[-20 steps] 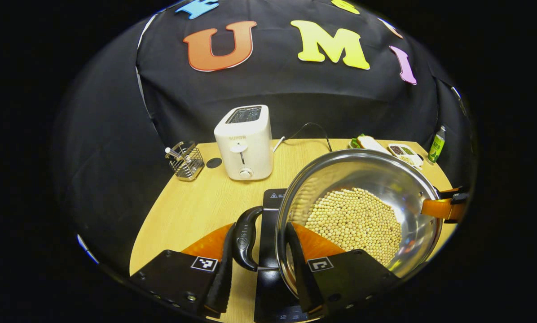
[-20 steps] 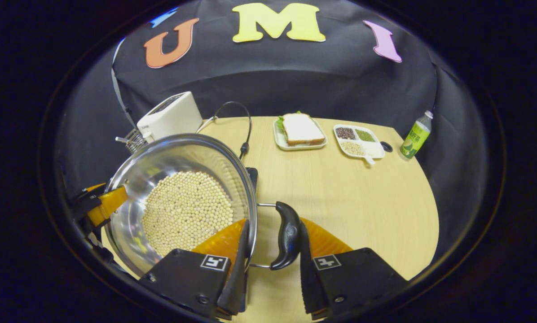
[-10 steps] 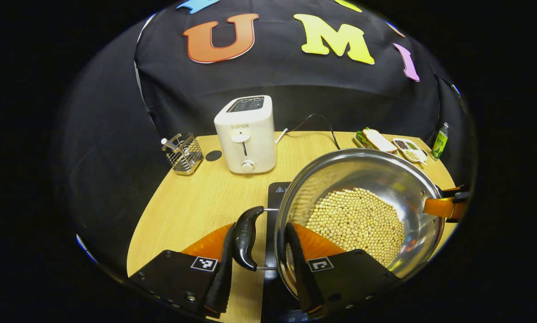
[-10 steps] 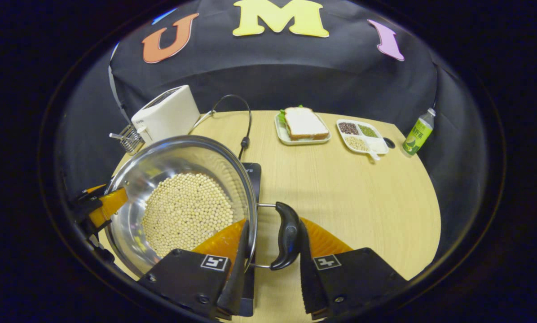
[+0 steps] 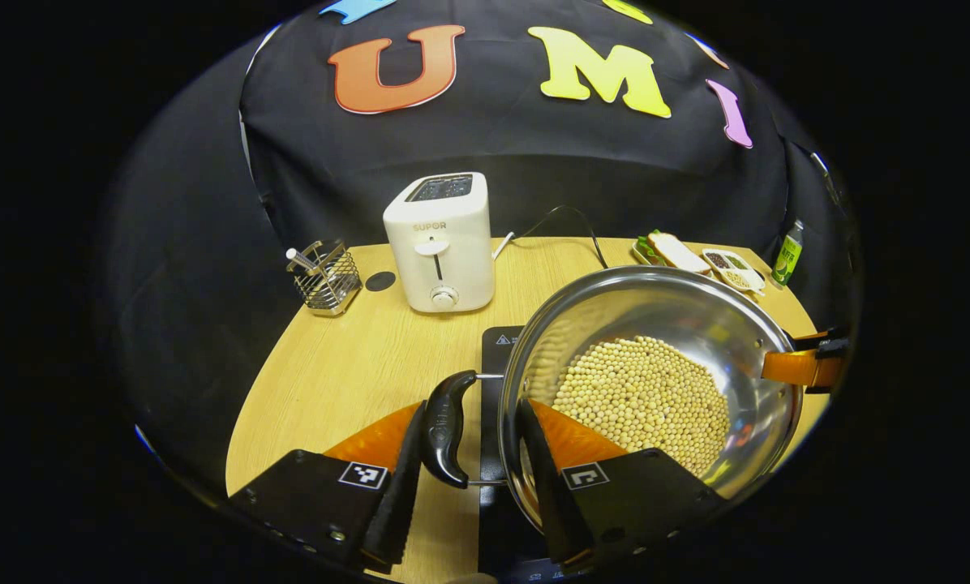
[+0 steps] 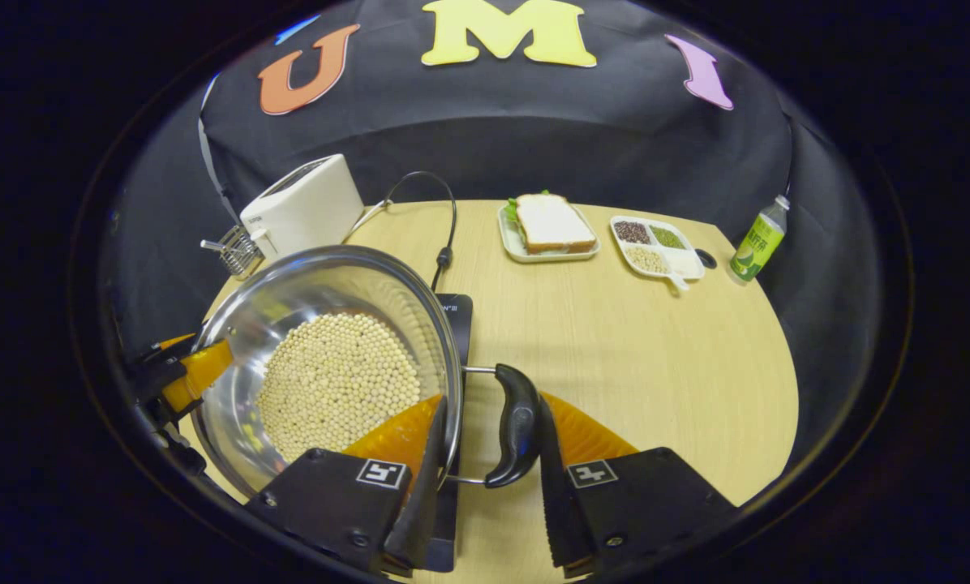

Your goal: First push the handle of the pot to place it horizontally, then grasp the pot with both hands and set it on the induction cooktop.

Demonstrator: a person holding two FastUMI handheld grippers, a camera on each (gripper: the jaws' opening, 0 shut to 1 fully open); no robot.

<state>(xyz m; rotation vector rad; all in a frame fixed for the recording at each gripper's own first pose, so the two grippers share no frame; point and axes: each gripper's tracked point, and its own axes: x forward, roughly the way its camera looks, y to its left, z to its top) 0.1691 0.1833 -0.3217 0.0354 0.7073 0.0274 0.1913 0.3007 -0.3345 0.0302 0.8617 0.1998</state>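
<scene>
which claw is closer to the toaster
Left. The left claw holds the pot on the side facing the toaster; the right claw holds the pot's far side, away from it.

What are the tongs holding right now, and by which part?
The pot, full of beans. Left tongs straddle its left black handle and rim; right tongs straddle the right handle and rim.
</scene>
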